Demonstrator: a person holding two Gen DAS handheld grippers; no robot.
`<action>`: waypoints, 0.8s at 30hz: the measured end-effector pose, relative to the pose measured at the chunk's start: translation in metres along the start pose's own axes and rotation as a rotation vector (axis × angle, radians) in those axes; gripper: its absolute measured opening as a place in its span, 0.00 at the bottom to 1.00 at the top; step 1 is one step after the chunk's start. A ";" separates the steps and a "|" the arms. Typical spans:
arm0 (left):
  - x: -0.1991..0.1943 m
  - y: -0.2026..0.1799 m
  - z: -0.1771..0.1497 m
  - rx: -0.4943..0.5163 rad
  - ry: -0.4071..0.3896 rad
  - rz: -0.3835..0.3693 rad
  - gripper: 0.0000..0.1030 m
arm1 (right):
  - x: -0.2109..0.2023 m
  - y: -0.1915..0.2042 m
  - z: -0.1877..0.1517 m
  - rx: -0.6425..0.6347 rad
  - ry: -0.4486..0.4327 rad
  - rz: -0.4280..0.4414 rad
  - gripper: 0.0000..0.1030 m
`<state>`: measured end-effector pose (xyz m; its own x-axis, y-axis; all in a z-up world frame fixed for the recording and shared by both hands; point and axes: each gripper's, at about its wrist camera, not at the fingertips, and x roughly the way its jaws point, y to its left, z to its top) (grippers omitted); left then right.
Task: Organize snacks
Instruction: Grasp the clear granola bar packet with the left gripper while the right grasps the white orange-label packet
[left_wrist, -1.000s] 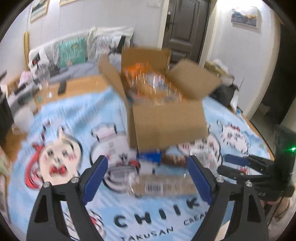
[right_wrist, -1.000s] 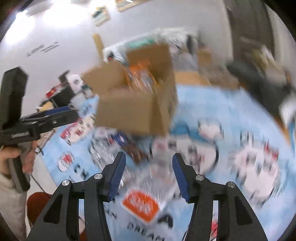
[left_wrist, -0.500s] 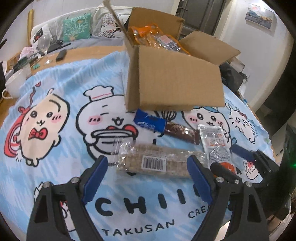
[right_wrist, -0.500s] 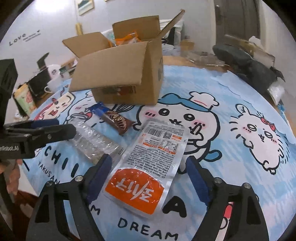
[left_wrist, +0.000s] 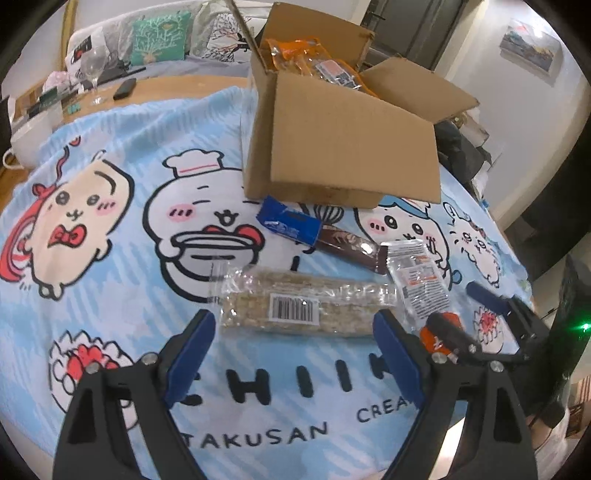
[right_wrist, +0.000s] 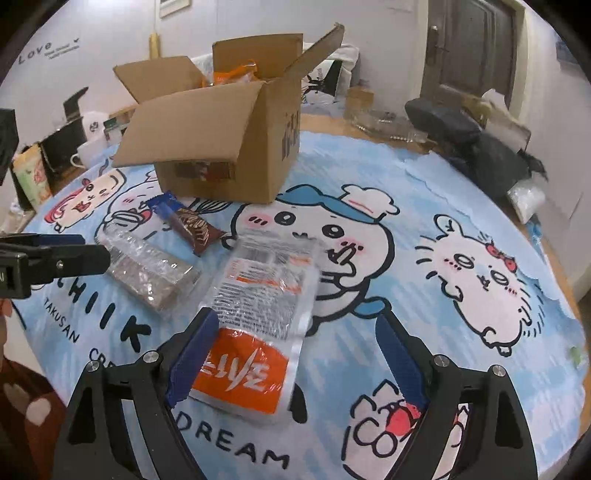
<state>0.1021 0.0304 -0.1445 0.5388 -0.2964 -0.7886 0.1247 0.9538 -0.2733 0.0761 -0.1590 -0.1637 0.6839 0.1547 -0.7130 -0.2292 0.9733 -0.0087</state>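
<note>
An open cardboard box (left_wrist: 343, 147) with orange snack bags inside stands on the cartoon tablecloth (left_wrist: 110, 280). In front of it lie a blue packet (left_wrist: 288, 223), a brown bar (left_wrist: 347, 243), a clear-wrapped cracker pack (left_wrist: 295, 302) and an orange-and-clear pouch (right_wrist: 258, 291). My left gripper (left_wrist: 291, 321) is open, its fingers straddling the near edge of the cracker pack without touching it. My right gripper (right_wrist: 295, 321) has its jaws opening. The pouch's orange end lies between them, by the left finger, and the pads do not press on it.
A wine glass (left_wrist: 92, 70), a phone (left_wrist: 125, 88) and a white mug (left_wrist: 29, 144) sit at the table's far left. Dark bags (right_wrist: 461, 129) and clutter lie beyond the far right edge. A sofa with cushions stands behind the box.
Both grippers have sunk toward the snacks and tilted down. The right jaws have spread much wider around the pouch. The left jaws keep the same width.
</note>
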 end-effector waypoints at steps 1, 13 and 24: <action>0.001 -0.001 0.000 0.002 0.003 0.003 0.83 | -0.001 0.000 0.000 0.007 -0.002 0.026 0.82; 0.015 -0.015 0.003 0.008 0.063 0.009 0.83 | 0.000 -0.005 0.002 -0.006 -0.023 0.014 0.44; 0.039 -0.018 0.030 -0.094 0.040 0.152 0.89 | -0.005 -0.044 -0.005 0.058 -0.033 -0.011 0.44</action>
<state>0.1459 0.0030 -0.1535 0.5117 -0.1529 -0.8454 -0.0348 0.9795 -0.1982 0.0797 -0.2038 -0.1635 0.7090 0.1489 -0.6893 -0.1821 0.9830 0.0251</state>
